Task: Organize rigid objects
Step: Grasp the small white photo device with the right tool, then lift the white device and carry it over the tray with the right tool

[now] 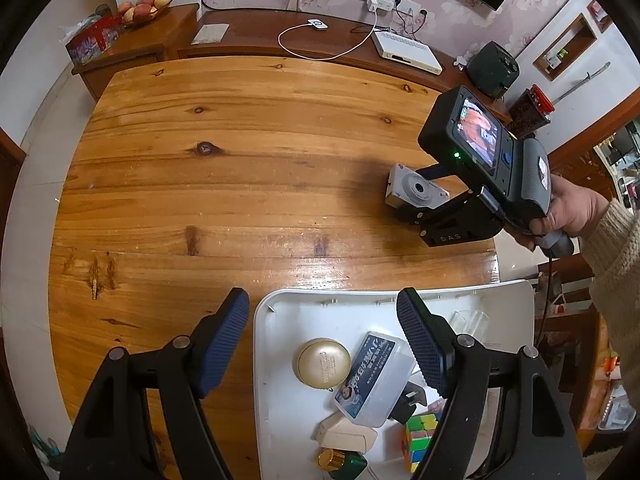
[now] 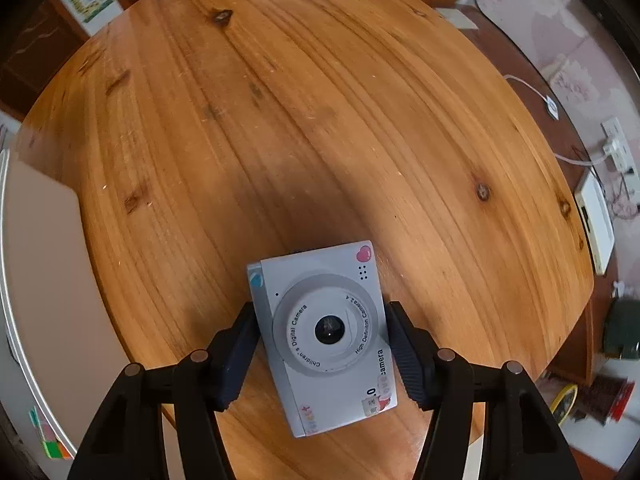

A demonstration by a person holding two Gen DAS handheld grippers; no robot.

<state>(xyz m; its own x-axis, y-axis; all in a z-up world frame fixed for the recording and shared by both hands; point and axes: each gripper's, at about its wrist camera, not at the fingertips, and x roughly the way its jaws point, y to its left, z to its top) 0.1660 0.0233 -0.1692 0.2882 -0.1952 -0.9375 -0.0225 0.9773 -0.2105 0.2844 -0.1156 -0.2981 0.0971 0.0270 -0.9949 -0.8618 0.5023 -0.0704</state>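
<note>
My right gripper (image 2: 322,350) is shut on a white children's digital camera (image 2: 326,336), its pads pressed on the camera's two sides, held above the wooden table (image 2: 320,120). The left wrist view shows that camera (image 1: 414,190) in the right gripper (image 1: 428,200) at the table's right side. My left gripper (image 1: 324,344) is open and empty, hovering over the white tray's (image 1: 288,312) left rim. In the tray lie a gold round jar (image 1: 322,362), a clear plastic box (image 1: 374,378), a Rubik's cube (image 1: 420,436), a beige case (image 1: 346,434), a black plug (image 1: 410,398) and a green bottle with gold cap (image 1: 342,462).
A sideboard behind the table holds a white router box (image 1: 406,52), a charging cable (image 1: 320,40), a black device (image 1: 492,68), a red-lidded jar (image 1: 530,112) and a fruit basket (image 1: 148,4). The tray's edge shows at the left of the right wrist view (image 2: 12,280).
</note>
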